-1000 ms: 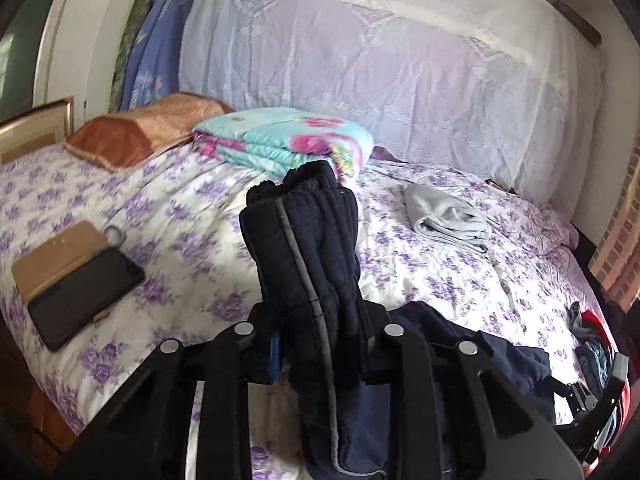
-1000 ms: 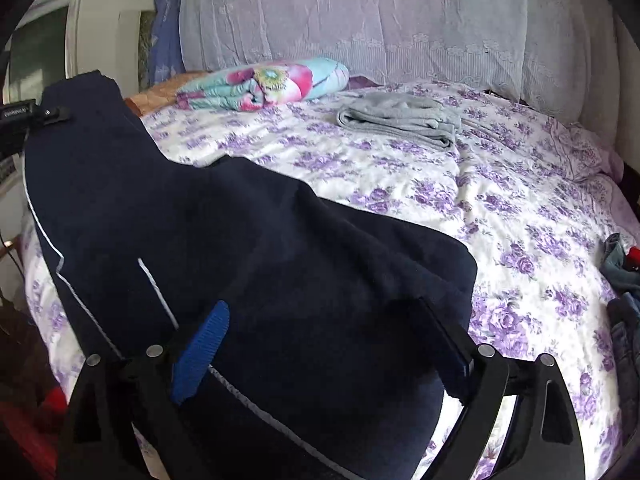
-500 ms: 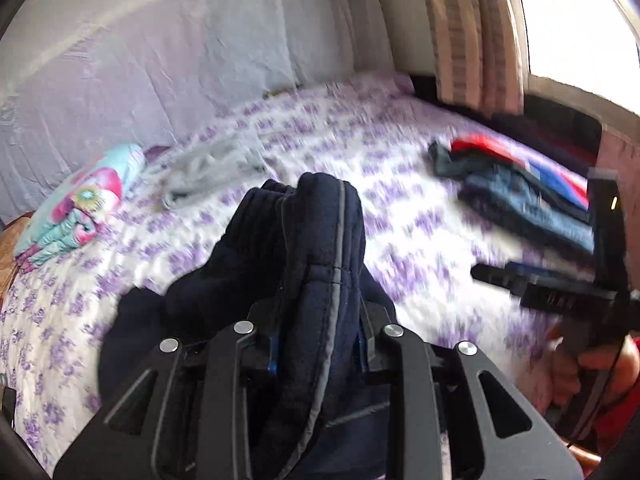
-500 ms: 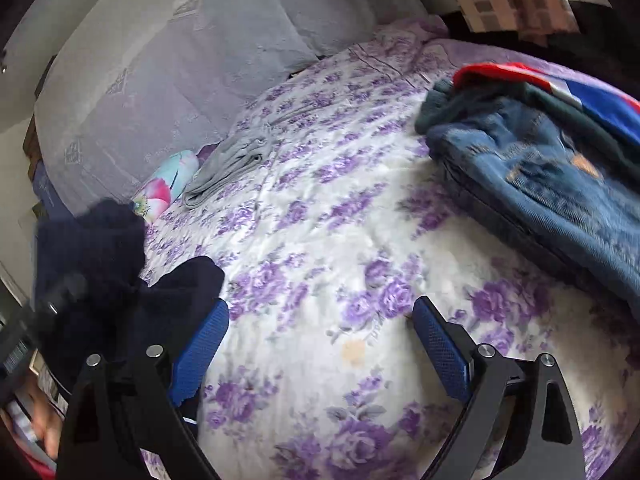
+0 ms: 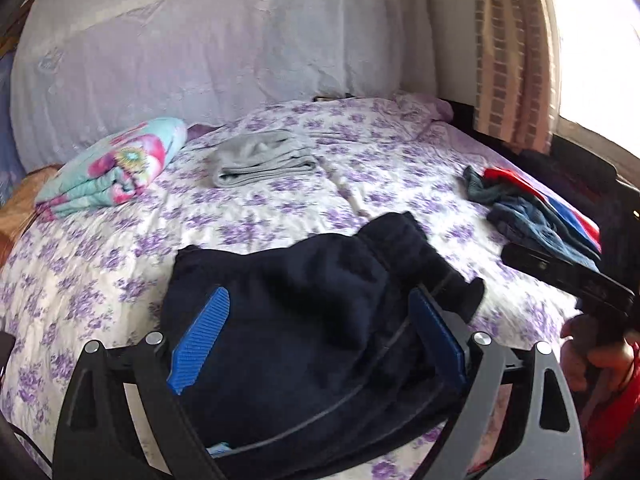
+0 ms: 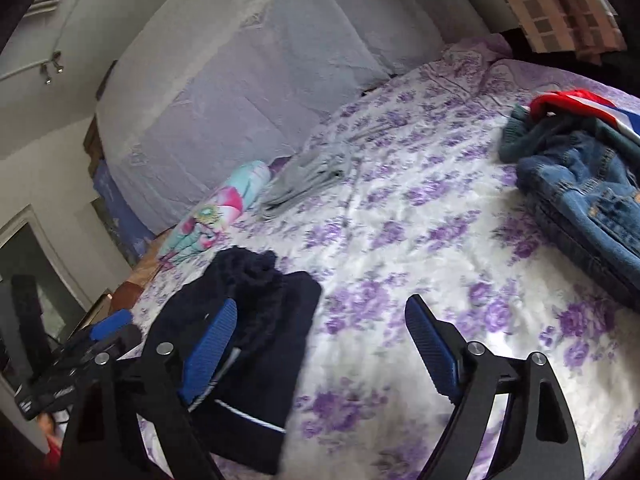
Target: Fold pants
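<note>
The dark navy pants (image 5: 312, 320) lay in a folded heap on the bed (image 5: 280, 208), near its front edge, on the sheet with purple flowers. The left hand-held gripper (image 5: 320, 340) stood over the heap with its jaws spread wide; they had just been opening, and the cloth lay between and below the blue pads (image 5: 200, 340) without being pressed by them. In the right wrist view the same pants (image 6: 256, 340) sat at the lower left, a pale stripe showing along one edge. The right hand-held gripper (image 6: 320, 344) was also wide apart, though its jaws had just been closing a little; its left pad overlapped the dark cloth in the picture, but whether it touched I could not tell, and only bare sheet lay between the pads. Further back on the bed lay a folded grey garment (image 5: 260, 158) and, to its left, a folded floral blanket (image 5: 116, 168). Toward the right side lay a pile of jeans (image 6: 584, 196) with red and blue cloth (image 6: 576, 100) behind it. In the left wrist view a person's hand (image 5: 592, 356) held a black handle at the right edge
</note>
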Demonstrator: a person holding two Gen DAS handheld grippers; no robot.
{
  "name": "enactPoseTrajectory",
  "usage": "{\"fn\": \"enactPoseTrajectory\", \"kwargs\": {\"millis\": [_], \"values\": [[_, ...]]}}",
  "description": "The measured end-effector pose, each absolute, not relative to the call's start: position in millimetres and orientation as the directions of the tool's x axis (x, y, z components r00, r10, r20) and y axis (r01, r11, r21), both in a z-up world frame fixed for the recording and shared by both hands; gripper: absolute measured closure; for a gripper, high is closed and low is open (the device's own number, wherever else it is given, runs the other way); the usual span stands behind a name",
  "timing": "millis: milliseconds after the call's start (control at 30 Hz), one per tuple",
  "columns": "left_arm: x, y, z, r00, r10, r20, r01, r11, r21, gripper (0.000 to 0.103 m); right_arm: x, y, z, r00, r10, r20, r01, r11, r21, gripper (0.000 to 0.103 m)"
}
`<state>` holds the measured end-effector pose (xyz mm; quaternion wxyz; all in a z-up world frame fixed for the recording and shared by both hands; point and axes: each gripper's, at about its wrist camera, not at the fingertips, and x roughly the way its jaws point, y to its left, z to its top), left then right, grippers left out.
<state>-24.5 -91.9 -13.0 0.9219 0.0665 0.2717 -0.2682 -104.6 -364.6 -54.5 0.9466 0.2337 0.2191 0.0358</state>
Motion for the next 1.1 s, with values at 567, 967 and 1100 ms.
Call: {"fn": "enactPoseTrajectory", "kwargs": {"millis": [567,967,1100], "values": [[3.7,-36.0,-63.8,0.624,-0.386,-0.679,0.430,0.896,-0.115,0.015,-108.5,-301.9,-24.5,0.813,0.264,-0.519,-0.142,0.954,0.263,0.086],[22.1,-5.0,-77.0,0.560,-0.443,-0.700,0.348,0.893,-0.286,0.008,-107.2,-337.6,-35.1,0.815,0.142,-0.562,0.021,0.962,0.273,0.052],[14.9,-24.0,-45.0,0.583,-0.476,-0.658,0.415,0.871,-0.263,0.008,-90.5,-314.6,8.7,0.874,0.168,-0.456,-0.090,0.978,0.188,0.059]]}}
